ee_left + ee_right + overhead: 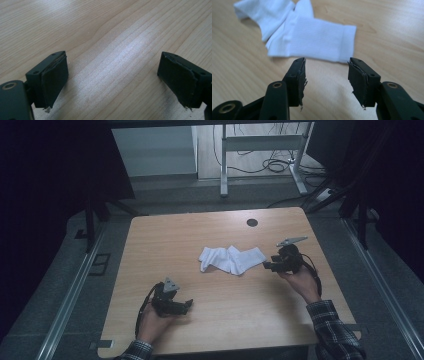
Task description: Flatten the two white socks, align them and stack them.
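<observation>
Your left gripper (186, 306) sits low at the near left of the wooden table (165, 240), held in your left hand (152, 322), jaws pointing toward the right along the tabletop. In the left gripper view its jaws stand wide apart, released, with bare wood grain between them and nothing touching either pad (53, 82). Moving right, the white socks (230, 259) lie flat at the middle of the table, two pieces overlapping in a loose zigzag, well apart from the left gripper. In the right gripper view the ribbed cuff (348, 43) of the nearer sock faces the jaws, its edge just beyond the tips and not between them. Further right, your right gripper (266, 265) is at the socks' right end, just beside the cuff, carried by your right hand (302, 282) with the plaid sleeve (335, 330) behind it. Its jaws are partly apart, grasping nothing, only table showing in the gap.
</observation>
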Available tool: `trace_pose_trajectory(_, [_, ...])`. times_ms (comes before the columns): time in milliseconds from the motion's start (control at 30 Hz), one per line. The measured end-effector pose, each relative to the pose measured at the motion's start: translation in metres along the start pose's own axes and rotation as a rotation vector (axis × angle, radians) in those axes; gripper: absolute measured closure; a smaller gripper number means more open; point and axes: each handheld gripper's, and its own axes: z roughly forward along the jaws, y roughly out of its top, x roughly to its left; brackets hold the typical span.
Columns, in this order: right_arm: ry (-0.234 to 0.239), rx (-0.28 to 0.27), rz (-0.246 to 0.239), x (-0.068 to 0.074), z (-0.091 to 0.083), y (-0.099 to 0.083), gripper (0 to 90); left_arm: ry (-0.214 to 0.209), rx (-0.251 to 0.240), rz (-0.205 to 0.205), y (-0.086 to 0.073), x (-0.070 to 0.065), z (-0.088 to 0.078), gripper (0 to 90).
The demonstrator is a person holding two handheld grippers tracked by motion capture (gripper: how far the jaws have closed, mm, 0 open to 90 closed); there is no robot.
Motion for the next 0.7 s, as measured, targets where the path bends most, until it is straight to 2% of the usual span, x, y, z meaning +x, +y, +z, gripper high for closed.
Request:
trace_pose_trajectory(100, [0.001, -0.010, 0.027, -0.003, 0.001, 0.011, 51.1, 0.000, -0.001, 0.000, 0.000, 0.000, 0.000, 9.9])
trace_pose_trajectory(200, [-0.027, -0.017, 0.029, -0.005, 0.003, 0.021, 53.2, 0.000, -0.001, 0.000, 0.000, 0.000, 0.000, 9.9])
trace_pose_trajectory(333, [-0.040, -0.004, 0.034, -0.008, 0.011, 0.030, 59.1, 0.000, -0.001, 0.000, 0.000, 0.000, 0.000, 9.9])
trace_pose_trajectory(500, [-0.060, 0.029, 0.026, -0.011, 0.026, 0.032, 66.0, 0.000, -0.002, 0.000, 0.000, 0.000, 0.000, 9.9])
trace_pose_trajectory(700, [-0.079, 0.061, 0.018, -0.016, 0.046, 0.029, 63.6, 0.000, -0.002, -0.001, 0.000, 0.000, 0.000, 9.9])
